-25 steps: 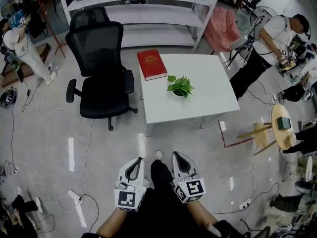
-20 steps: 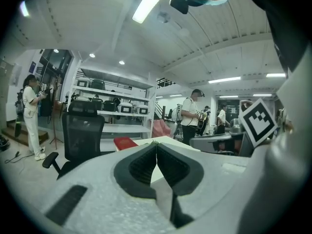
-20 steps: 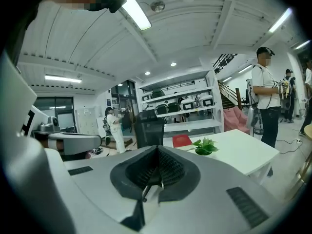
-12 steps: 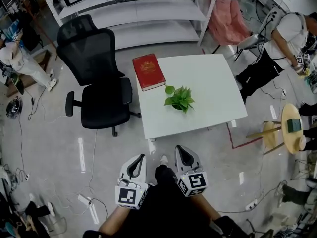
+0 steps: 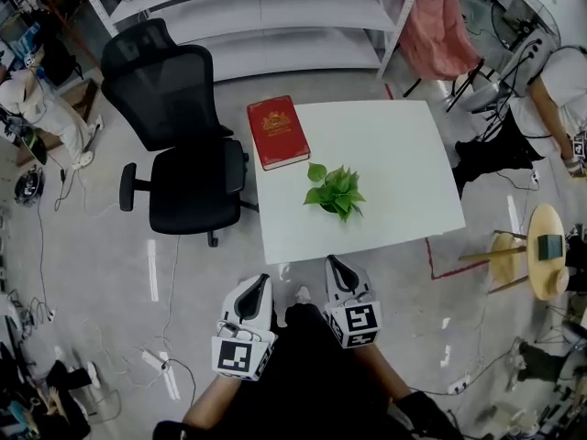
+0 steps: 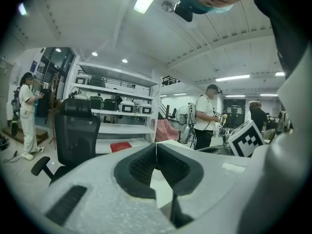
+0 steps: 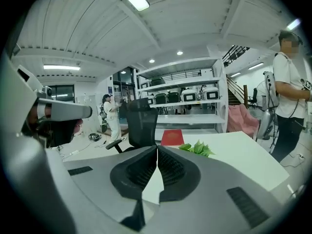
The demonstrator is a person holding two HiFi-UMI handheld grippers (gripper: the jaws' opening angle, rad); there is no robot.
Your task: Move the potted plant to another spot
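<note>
A small potted plant (image 5: 334,193) with green leaves stands on the white table (image 5: 404,168), near its front middle. In the right gripper view the potted plant (image 7: 197,148) shows just past the jaw tips. Both grippers are held low, short of the table's near edge. My left gripper (image 5: 262,280) is shut with nothing in it, and its view (image 6: 155,144) looks towards the table corner. My right gripper (image 5: 330,261) is shut and empty too, its tips (image 7: 157,147) meeting in a line.
A red book (image 5: 277,132) lies on the table's far left corner. A black office chair (image 5: 179,126) stands left of the table. White shelving (image 5: 275,7) runs behind. People stand at the right (image 5: 541,108) and far left (image 5: 37,99). Cables cross the floor (image 5: 110,282).
The view has shifted closer to the table; the plant and table sit lower in the head view. Both grippers stay shut and low, drifting slightly forward.
</note>
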